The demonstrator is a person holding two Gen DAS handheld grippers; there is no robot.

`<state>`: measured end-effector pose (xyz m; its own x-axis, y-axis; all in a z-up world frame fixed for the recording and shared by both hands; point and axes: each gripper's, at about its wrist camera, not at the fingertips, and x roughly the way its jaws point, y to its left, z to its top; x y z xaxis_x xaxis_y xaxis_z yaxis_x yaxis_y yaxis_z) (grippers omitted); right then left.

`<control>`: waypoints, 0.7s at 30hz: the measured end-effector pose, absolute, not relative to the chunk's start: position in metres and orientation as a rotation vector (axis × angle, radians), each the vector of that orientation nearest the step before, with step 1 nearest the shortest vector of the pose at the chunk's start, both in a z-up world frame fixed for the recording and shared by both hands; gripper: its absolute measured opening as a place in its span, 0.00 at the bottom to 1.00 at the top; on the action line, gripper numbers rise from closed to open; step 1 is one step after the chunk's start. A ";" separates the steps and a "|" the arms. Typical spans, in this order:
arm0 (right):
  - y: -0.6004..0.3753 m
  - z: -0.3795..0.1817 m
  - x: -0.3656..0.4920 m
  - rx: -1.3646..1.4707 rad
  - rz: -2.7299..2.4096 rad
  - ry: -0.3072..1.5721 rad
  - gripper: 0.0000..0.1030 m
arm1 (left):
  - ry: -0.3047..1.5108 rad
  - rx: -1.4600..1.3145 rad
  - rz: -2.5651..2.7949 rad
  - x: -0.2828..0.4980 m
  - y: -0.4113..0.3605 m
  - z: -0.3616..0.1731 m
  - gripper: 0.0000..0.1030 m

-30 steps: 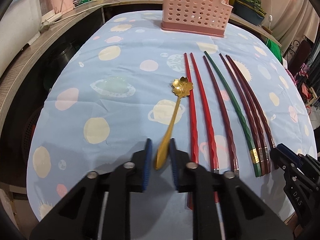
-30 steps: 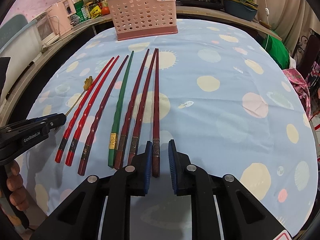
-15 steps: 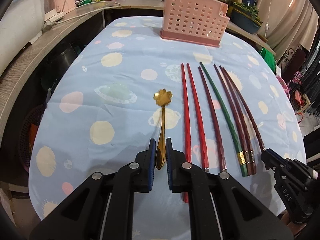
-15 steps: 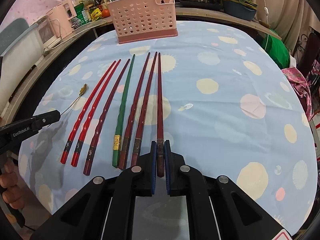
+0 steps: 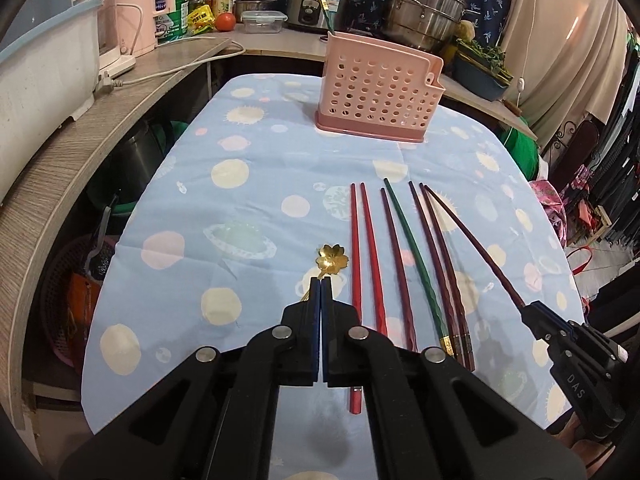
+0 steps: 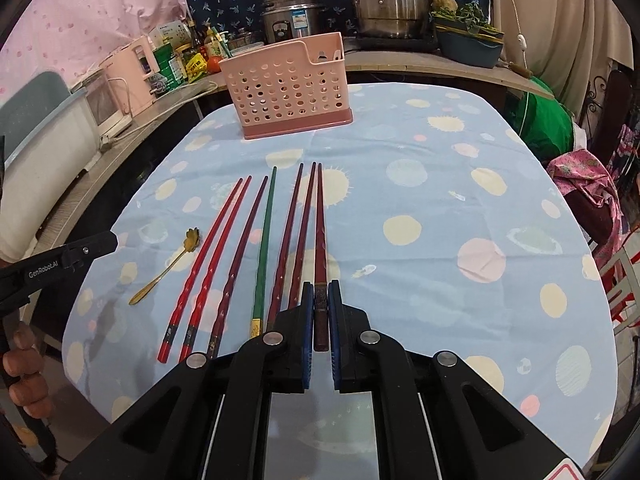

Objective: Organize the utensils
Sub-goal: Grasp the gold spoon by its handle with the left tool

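**Both grippers pinch a utensil over the desk**

The left gripper point(image 5: 321, 284) is pressed together on the handle of the gold spoon point(image 5: 331, 261), whose flower-shaped bowl sticks out just past the fingertips. In the right wrist view the spoon's handle end looks free beside that gripper, so the hold is not certain. The right gripper point(image 6: 321, 292) pinches the butt of a dark red chopstick point(image 6: 320, 220), its tip pointing far toward the pink basket point(image 6: 288, 88). Six more chopsticks point(image 6: 244, 248) lie side by side on the blue spotted cloth point(image 6: 440, 184) of the desk: two bright red at left, then a dark red, a green, two dark red. The basket stands upright at the far end.
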<state>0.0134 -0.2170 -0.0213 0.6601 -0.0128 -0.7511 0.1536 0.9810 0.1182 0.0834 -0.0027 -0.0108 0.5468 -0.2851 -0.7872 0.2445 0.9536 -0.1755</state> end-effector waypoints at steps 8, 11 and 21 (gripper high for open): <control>-0.217 -0.031 0.012 0.181 -0.089 0.867 0.07 | 1.021 -0.059 -0.244 0.084 0.012 -0.061 0.42; -0.216 -0.034 0.012 0.181 -0.088 0.875 0.07 | 1.037 -0.044 -0.242 0.084 0.015 -0.078 0.42; -0.214 -0.038 0.015 0.182 -0.090 0.886 0.07 | 0.992 0.019 -0.277 0.078 0.010 -0.082 0.14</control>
